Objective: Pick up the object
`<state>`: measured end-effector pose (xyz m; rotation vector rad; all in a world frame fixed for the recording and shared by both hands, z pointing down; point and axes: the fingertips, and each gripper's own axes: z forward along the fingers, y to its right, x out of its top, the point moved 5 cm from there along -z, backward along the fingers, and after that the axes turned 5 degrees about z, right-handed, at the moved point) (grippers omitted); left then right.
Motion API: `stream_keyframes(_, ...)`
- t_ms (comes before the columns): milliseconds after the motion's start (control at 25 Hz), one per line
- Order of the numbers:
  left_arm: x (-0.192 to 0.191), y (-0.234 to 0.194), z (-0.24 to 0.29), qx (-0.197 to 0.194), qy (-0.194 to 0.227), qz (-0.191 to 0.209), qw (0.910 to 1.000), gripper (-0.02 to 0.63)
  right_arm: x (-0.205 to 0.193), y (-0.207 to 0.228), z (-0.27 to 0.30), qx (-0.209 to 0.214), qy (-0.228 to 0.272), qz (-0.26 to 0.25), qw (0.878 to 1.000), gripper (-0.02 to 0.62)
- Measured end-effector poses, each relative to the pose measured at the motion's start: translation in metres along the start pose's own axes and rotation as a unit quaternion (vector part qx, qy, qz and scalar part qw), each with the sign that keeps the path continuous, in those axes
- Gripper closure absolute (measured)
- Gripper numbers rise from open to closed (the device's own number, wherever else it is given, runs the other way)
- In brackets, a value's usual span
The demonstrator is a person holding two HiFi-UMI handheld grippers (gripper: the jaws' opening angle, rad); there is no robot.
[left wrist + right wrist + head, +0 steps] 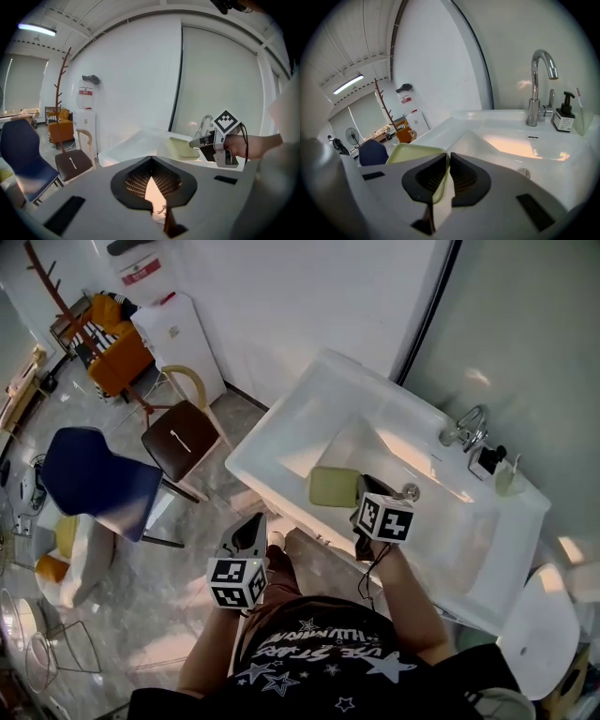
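Observation:
The object is a pale green square plate point(331, 487), also seen in the left gripper view point(182, 146) and the right gripper view point(411, 152). My right gripper point(360, 489) is shut on its near rim, and the rim shows pinched between the dark pads point(461, 177). The plate hangs roughly level over the left part of the white sink point(281, 442). My left gripper point(251, 526) is held lower, in front of the sink and clear of it. Its jaws meet at the tips with nothing between them point(151, 169).
A chrome faucet point(466, 427) and a soap bottle point(487, 460) stand at the sink's back right. Left of the sink are a brown chair point(180, 437) and a blue chair point(89, 474). A white seat point(539, 629) is at the right.

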<state>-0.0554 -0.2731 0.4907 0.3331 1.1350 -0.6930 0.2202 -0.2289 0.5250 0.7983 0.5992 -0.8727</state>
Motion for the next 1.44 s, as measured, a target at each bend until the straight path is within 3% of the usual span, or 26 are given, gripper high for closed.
stream_keyframes(440,-0.038,0.055,-0.094,0.078,0.0,-0.025,0.9966,0.59,-0.04,0.012,-0.054,0.057,-0.029,-0.035,0.997,0.565)
stream_keyframes(760,-0.055,0.058,-0.122,0.11,-0.014,-0.036,0.9931,0.591,-0.056,-0.009,-0.053,0.094,-0.044,-0.066,0.992,0.565)
stream_keyframes(1120,-0.069,0.052,-0.131,0.125,-0.009,-0.059,0.9904,0.591,-0.081,-0.024,-0.053,0.108,-0.068,-0.088,0.988,0.565)
stream_keyframes(1440,-0.098,0.068,-0.183,0.128,-0.004,-0.074,0.989,0.589,-0.111,-0.038,-0.097,0.108,-0.065,-0.103,0.987,0.565)
